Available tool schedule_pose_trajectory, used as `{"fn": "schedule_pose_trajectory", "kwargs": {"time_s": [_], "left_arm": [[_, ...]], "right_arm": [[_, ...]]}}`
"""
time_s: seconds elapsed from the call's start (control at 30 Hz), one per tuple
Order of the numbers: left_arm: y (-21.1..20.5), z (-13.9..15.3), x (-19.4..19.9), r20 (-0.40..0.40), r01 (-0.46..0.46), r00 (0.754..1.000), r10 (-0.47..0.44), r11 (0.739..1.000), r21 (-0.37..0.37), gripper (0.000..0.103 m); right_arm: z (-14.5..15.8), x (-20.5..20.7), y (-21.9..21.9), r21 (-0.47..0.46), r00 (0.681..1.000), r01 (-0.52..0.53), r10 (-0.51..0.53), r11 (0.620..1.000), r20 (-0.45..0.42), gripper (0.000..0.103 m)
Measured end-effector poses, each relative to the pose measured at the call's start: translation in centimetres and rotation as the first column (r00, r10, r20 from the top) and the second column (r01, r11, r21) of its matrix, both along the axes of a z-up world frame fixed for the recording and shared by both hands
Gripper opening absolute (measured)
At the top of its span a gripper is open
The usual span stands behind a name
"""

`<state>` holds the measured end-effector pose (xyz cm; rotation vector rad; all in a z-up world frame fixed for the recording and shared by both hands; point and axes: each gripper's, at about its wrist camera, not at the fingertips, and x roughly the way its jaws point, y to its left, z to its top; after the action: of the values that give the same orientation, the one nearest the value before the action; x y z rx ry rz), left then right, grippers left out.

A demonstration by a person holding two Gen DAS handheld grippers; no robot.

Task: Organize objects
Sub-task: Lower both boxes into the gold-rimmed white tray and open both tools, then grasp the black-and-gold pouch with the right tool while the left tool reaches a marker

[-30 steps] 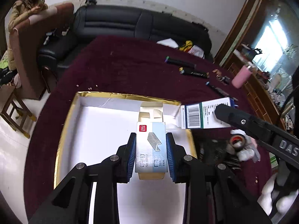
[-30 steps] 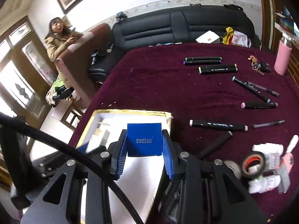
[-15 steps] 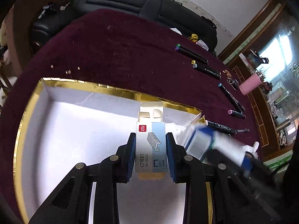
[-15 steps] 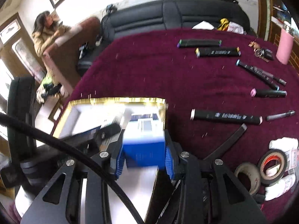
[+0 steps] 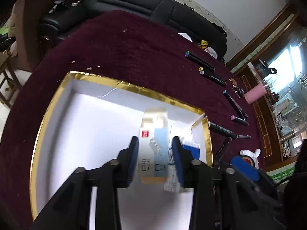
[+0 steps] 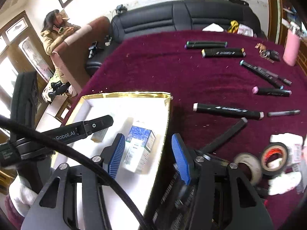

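Your left gripper (image 5: 155,159) has just been opening: the staple box (image 5: 153,153) it clamped a second ago now lies loose between its parted jaws on the gold-rimmed tray (image 5: 122,83). Your right gripper (image 6: 147,159) has been opening too, jaws wide, its blue box (image 6: 139,149) dropped inside the tray's right edge. I judge both placed; the markers (image 6: 227,111) on the cloth remain.

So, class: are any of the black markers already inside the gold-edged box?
No: the markers all lie on the red cloth outside the box.
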<state>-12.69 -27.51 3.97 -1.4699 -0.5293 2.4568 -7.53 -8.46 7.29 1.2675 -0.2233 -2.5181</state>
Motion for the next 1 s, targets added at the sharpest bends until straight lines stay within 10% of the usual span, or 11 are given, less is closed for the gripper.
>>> {"fn": "schedule_pose_trajectory", "kwargs": {"time_s": [0.13, 0.27, 0.43, 0.6, 0.73, 1.0], "left_arm": [[0.6, -0.2, -0.6, 0.007, 0.006, 1.0, -0.007, 0.999, 0.033, 0.068], [0.7, -0.8, -2.0, 0.044, 0.015, 0.999, -0.021, 0.992, 0.125, 0.07], [1.3, 1.8, 0.0, -0.028, 0.02, 0.999, -0.019, 0.999, 0.046, 0.071], [1.6, 4.1, 5.1, -0.172, -0.012, 0.985, 0.016, 1.0, 0.023, 0.071], [2.5, 4.3, 9.3, -0.25, -0.011, 0.968, 0.014, 1.0, 0.016, 0.071], [4.4, 4.5, 15.3, -0.244, 0.099, 0.967, -0.069, 0.988, 0.114, 0.071]], "right_arm": [[0.9, 2.0, 1.4, -0.007, 1.0, -0.002, 0.002, 1.0, -0.021, 0.052], [1.8, 4.2, 3.5, -0.029, 0.999, 0.021, -0.023, 0.999, -0.045, 0.052], [5.4, 8.4, 6.6, 0.002, 0.976, 0.087, -0.085, 0.996, -0.198, 0.052], [8.4, 15.0, 9.9, -0.038, 0.826, 0.219, -0.206, 0.975, -0.525, 0.103], [5.6, 12.4, 12.7, -0.135, 0.934, 0.182, -0.214, 0.974, -0.286, 0.103], [0.0, 10.8, 14.4, -0.085, 0.974, 0.195, -0.203, 0.977, -0.102, 0.102]]}}
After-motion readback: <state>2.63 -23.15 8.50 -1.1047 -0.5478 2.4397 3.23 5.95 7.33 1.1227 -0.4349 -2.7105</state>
